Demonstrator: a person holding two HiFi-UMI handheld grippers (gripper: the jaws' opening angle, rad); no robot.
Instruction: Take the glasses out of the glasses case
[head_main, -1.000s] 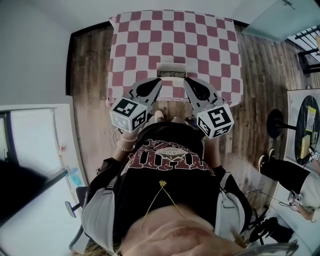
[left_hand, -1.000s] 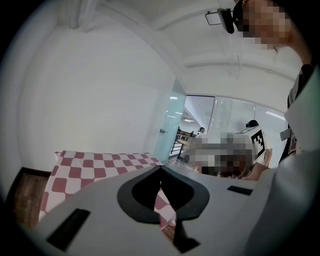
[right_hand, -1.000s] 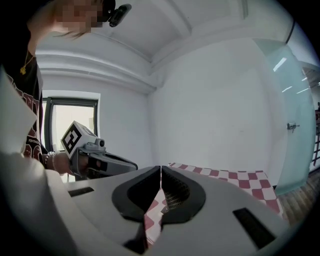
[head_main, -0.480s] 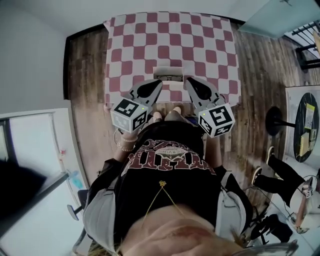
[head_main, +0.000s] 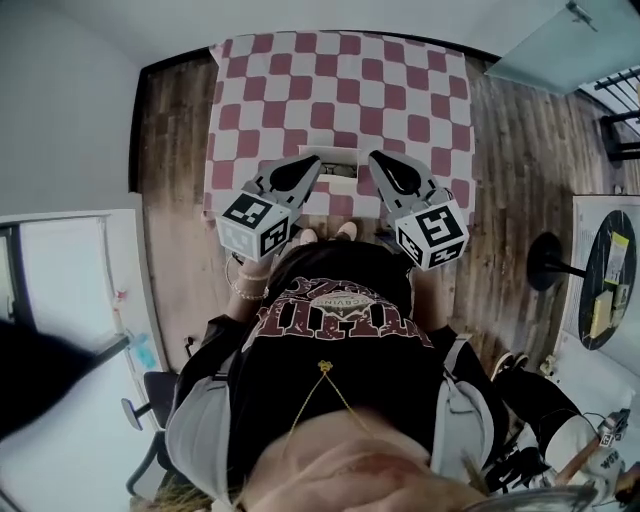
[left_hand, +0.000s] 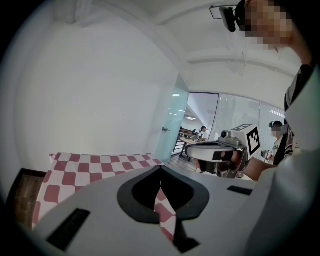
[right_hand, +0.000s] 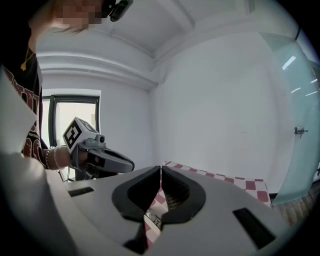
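Red-and-white checked cloth is covering the table (head_main: 340, 70) ahead of me. I am holding both grippers over its near edge. The left gripper (head_main: 316, 161) and the right gripper (head_main: 373, 157) are each pressing their jaws together at the tips, gripping nothing. The pale glasses case (head_main: 340, 166) is lying on the cloth at the near edge, between the 2 tips. Maroon lettering is showing on my black shirt (head_main: 340, 345), but I cannot read it.
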